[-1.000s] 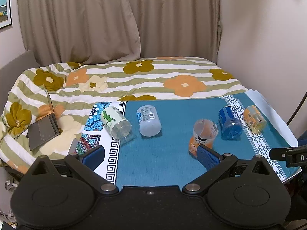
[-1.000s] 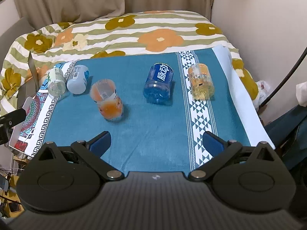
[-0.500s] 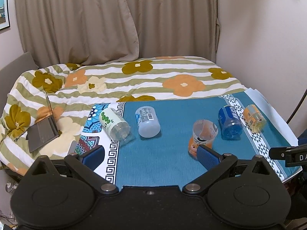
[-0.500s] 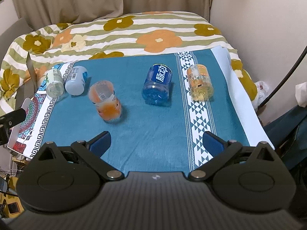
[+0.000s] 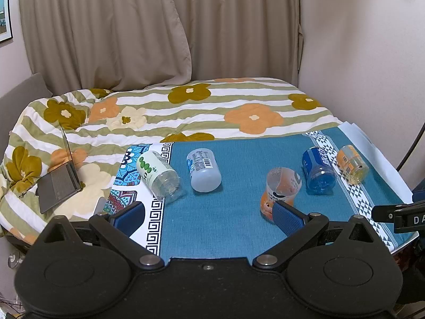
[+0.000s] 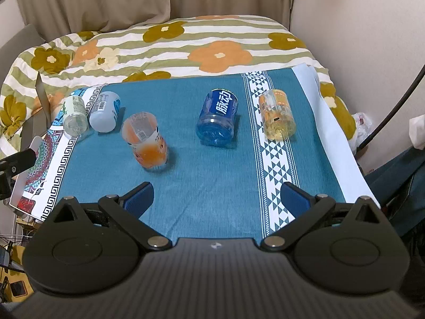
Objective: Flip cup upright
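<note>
Cup (image 6: 145,140) upright (base hidden leftward)

Beige curtains (image 5: 159,32) behind a bed's flowered quilt (image 5: 186,111), pale wall (image 5: 366,53) at right.

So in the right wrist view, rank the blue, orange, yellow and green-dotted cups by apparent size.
1. blue cup and orange cup: alike, the orange nearer.
2. yellow cup.
3. green-dotted cup, though farthest away.
</note>
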